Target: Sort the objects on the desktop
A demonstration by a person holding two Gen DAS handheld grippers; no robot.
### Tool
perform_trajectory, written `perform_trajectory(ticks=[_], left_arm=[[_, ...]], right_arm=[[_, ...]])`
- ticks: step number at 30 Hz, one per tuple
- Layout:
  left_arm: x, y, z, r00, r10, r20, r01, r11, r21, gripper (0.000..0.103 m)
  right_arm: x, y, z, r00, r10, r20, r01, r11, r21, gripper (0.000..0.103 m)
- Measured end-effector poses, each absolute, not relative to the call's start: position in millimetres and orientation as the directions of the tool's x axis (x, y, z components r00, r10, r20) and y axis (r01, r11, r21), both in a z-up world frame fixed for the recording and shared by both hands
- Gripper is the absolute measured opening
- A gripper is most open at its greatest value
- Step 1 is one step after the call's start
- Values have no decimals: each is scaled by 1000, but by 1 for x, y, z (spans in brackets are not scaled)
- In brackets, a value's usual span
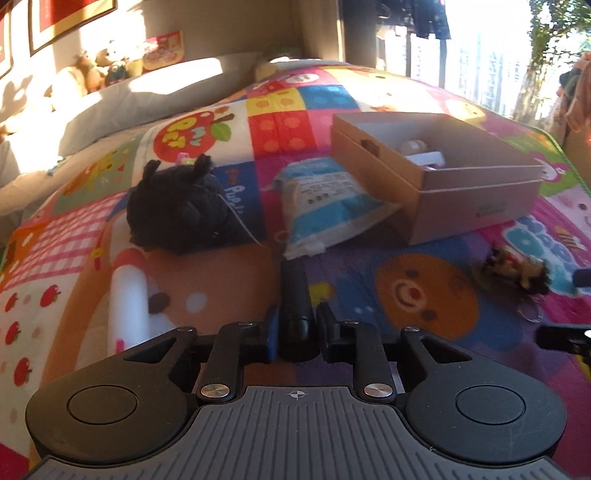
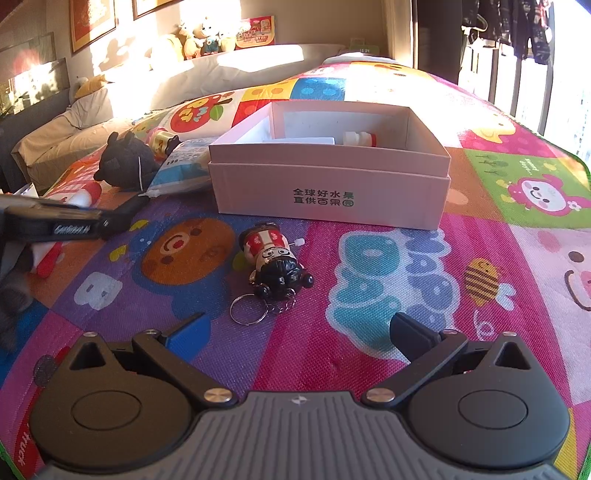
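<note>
My left gripper [image 1: 297,321] is shut on a black cylindrical stick [image 1: 295,295] that points forward over the mat. Ahead lie a black plush toy [image 1: 177,210], a blue-and-white packet [image 1: 325,199] and an open cardboard box [image 1: 443,170] with a few items inside. My right gripper [image 2: 297,332] is open and empty, just short of a doll keychain [image 2: 275,258] lying on the mat with its ring [image 2: 249,309] toward me. The box [image 2: 328,192] stands beyond it. The left gripper with its stick [image 2: 122,218] shows at the left of the right wrist view.
Everything lies on a colourful cartoon play mat [image 2: 480,258]. A white tube [image 1: 127,306] lies left of my left gripper. A small yellow toy [image 2: 162,142] sits behind the plush. Pillows and stuffed toys [image 2: 207,35] are at the back; a window is at the right.
</note>
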State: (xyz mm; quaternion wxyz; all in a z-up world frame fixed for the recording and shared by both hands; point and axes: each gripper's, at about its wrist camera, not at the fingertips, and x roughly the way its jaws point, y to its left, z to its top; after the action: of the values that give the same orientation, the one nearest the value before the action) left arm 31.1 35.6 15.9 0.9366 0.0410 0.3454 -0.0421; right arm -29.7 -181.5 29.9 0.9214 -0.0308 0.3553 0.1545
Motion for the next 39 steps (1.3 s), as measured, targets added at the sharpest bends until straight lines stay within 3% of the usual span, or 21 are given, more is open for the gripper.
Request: perform_trajectory(ticks=[5, 10, 13, 15, 23, 25, 27, 29, 36, 39], left_arm=[[9, -1, 18, 730, -207, -652, 281, 960, 11, 25], [12, -26, 14, 722, -247, -647, 360, 932, 46, 31], [12, -22, 14, 720, -232, -654, 360, 931, 66, 42], [12, -13, 14, 733, -186, -655, 327, 940, 99, 60], [26, 38, 15, 772, 31, -635, 77, 987, 141, 77], [28, 45, 18, 768, -16, -640, 85, 993, 77, 79], [27, 46, 22, 762, -98, -640, 129, 992, 2, 89], [29, 40, 23, 758, -149, -635, 163, 986, -36, 93], [63, 10, 16, 764, -141, -629, 164, 986, -22, 95], [75, 4, 15, 751, -166, -639, 157, 985, -72, 95]], right_arm=[[-30, -180, 30, 699, 254, -668, -306, 951, 41, 103], [-30, -178, 30, 698, 253, -670, -306, 951, 40, 103], [-30, -177, 29, 697, 246, -674, -308, 951, 29, 103], [-30, -175, 29, 695, 238, -678, -310, 951, 17, 103], [-29, -174, 29, 691, 236, -684, -315, 949, 10, 103], [-29, -173, 29, 690, 236, -684, -316, 949, 9, 103], [-29, -173, 29, 691, 235, -684, -317, 949, 6, 103], [-29, -173, 29, 692, 234, -684, -316, 949, 4, 103], [-29, -173, 29, 692, 233, -683, -316, 949, 4, 103], [-29, -173, 29, 692, 233, -683, -316, 949, 4, 103]])
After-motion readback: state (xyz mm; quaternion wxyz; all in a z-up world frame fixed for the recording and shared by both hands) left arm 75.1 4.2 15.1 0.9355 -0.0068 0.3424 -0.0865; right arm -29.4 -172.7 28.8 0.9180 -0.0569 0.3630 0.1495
